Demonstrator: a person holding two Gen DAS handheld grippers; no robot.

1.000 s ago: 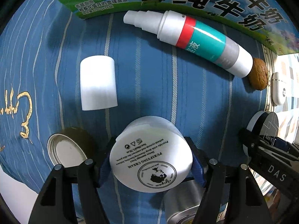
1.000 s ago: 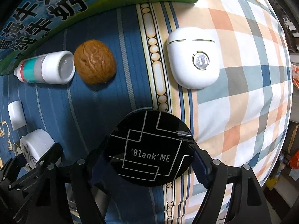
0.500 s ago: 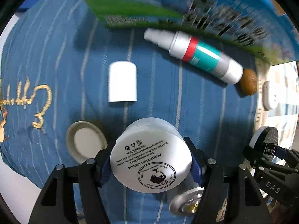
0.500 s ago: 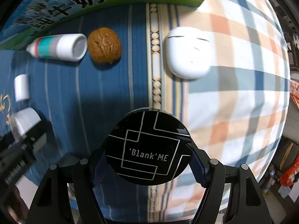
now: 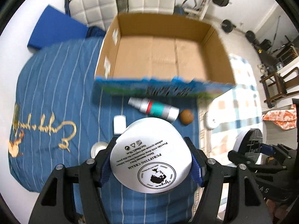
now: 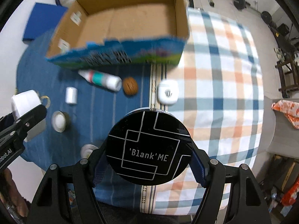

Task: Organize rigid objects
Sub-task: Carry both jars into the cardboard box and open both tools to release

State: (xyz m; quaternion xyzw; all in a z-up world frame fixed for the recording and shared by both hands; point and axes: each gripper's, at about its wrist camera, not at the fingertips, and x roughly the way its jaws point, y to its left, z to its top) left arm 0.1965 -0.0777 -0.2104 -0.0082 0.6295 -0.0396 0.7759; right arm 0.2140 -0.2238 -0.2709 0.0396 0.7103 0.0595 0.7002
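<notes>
My left gripper (image 5: pixel 150 165) is shut on a white cream jar (image 5: pixel 149 156), held high above the blue cloth. My right gripper (image 6: pixel 148 158) is shut on a black round compact (image 6: pixel 148 147) marked 'Blank'ME; it also shows in the left wrist view (image 5: pixel 248 145). An open cardboard box (image 5: pixel 164 56) stands ahead, its floor bare; it also shows in the right wrist view (image 6: pixel 123 24). On the cloth before it lie a white spray bottle (image 6: pixel 100 79) with red and teal bands, a white cap (image 6: pixel 71 95), a walnut (image 6: pixel 130 88) and a white earbud case (image 6: pixel 167 94).
Two open round tins (image 6: pixel 58 121) (image 6: pixel 87 149) lie on the blue cloth. A checked cloth (image 6: pixel 224 93) covers the right side. A blue pad (image 5: pixel 56 31) lies at far left. Chairs and gym weights stand on the floor beyond.
Both grippers have risen well above the cloth with their objects. The box interior and the room have come into view; the items on the cloth look smaller.
</notes>
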